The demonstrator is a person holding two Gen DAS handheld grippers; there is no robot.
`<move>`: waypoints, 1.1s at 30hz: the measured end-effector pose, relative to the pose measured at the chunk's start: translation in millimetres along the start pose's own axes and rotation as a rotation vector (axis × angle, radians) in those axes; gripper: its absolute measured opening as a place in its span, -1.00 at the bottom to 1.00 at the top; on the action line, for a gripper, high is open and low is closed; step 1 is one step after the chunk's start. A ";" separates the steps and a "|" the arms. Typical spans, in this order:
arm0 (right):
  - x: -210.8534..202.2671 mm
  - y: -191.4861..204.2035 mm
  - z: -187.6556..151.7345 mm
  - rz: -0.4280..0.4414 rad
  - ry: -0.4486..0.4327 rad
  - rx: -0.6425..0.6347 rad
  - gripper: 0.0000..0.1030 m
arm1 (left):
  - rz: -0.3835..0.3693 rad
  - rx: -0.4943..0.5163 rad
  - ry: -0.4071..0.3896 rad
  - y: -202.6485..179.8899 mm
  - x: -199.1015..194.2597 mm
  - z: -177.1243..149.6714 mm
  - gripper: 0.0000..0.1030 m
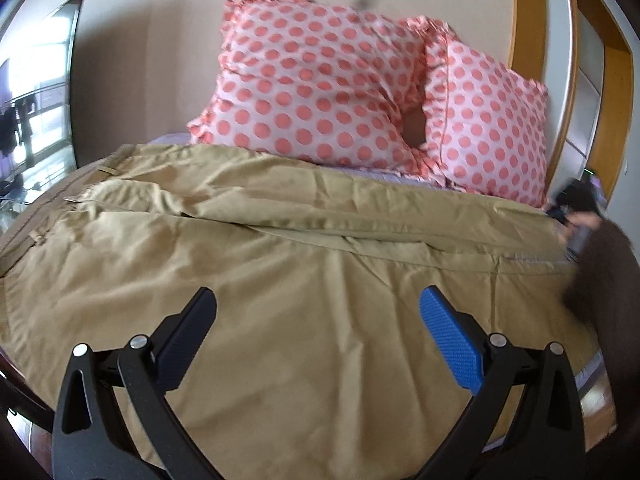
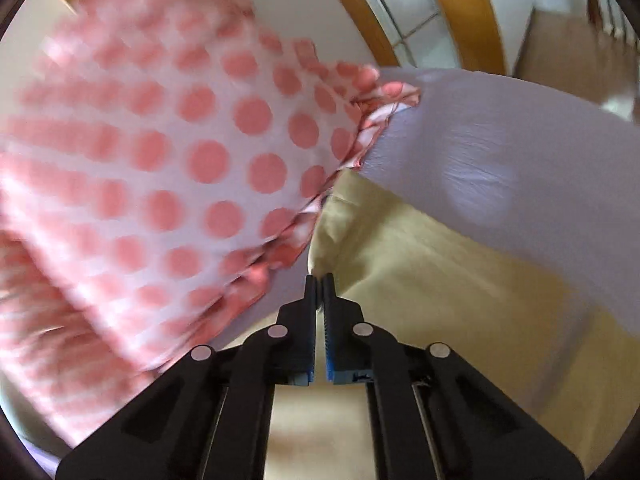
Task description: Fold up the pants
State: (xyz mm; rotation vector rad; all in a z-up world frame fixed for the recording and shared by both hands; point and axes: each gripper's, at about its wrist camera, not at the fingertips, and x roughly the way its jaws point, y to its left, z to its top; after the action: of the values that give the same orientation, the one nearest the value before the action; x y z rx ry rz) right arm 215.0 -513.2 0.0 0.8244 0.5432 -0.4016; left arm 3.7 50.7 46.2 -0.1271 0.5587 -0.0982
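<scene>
Tan pants (image 1: 280, 280) lie spread across the bed, waistband at the left, legs running right. My left gripper (image 1: 318, 304) is open and empty, hovering just above the near pant leg. My right gripper (image 2: 319, 280) is shut on the pants' hem end (image 2: 420, 264), next to the polka-dot pillow; the view is blurred. It also shows in the left wrist view (image 1: 576, 228) at the far right end of the pants, partly hidden by a dark sleeve.
Two pink polka-dot pillows (image 1: 320, 88) lean against the wall behind the pants. A lilac sheet (image 2: 500, 160) covers the mattress. A wooden door frame (image 1: 528, 20) stands at the right, a window (image 1: 36, 100) at the left.
</scene>
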 end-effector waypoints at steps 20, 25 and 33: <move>-128.5 -77.2 -103.3 0.170 0.150 0.224 -0.25 | -0.014 -0.208 -0.098 84.9 2.1 71.0 0.96; -134.7 -84.8 -91.9 0.289 0.042 0.215 -0.96 | -0.049 -0.245 0.021 109.2 39.1 99.7 0.96; -172.1 -100.7 -81.8 0.367 -0.071 0.184 -0.96 | 0.017 -0.365 0.151 141.8 118.1 144.6 0.93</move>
State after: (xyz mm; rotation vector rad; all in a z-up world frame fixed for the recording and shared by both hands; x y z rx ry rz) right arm 0.8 -490.2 -1.1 1.0601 0.2819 -0.1431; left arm 188.8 189.2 85.3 -0.4729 0.7245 0.0122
